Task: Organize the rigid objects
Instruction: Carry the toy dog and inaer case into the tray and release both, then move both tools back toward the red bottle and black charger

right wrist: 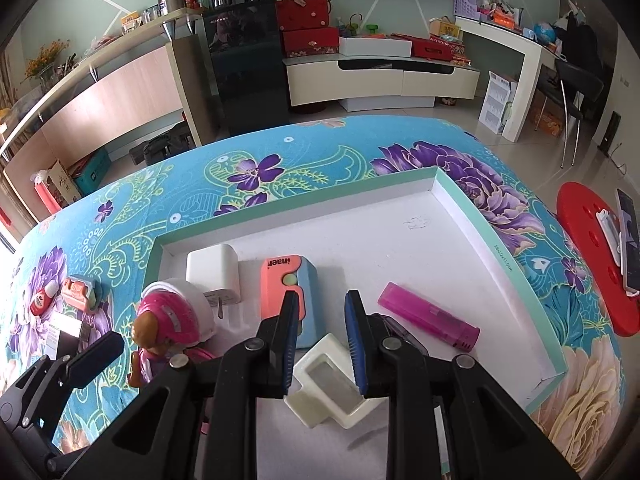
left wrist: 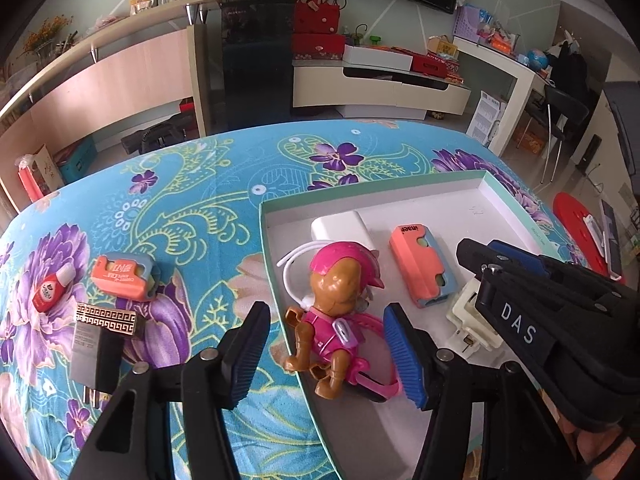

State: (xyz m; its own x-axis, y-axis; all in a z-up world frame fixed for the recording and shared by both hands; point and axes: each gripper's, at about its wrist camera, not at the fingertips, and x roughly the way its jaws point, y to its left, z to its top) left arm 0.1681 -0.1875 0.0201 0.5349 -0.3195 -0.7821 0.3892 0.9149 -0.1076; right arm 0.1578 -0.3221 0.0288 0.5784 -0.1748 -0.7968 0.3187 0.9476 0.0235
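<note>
- Toy pup figure (left wrist: 340, 316) in pink lies inside the shallow box (left wrist: 508, 196), at its left wall, long axis running away from the left gripper (left wrist: 332, 356).
- Left gripper's jaws stand apart either side of the figure, pads not pressing it.
- Right gripper (right wrist: 322, 344) is narrowed onto a cream plastic piece (right wrist: 332, 384) on the box floor.
- Orange case (left wrist: 122, 276), small bottle (left wrist: 52, 292) and black plug (left wrist: 102, 340) lie on the floral cloth (left wrist: 192, 184) outside, nearer the left hand.

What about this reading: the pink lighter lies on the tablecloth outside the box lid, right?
Not right. The pink lighter lies inside the box lid, on its white floor, not on the tablecloth; the right wrist view shows it.
</note>
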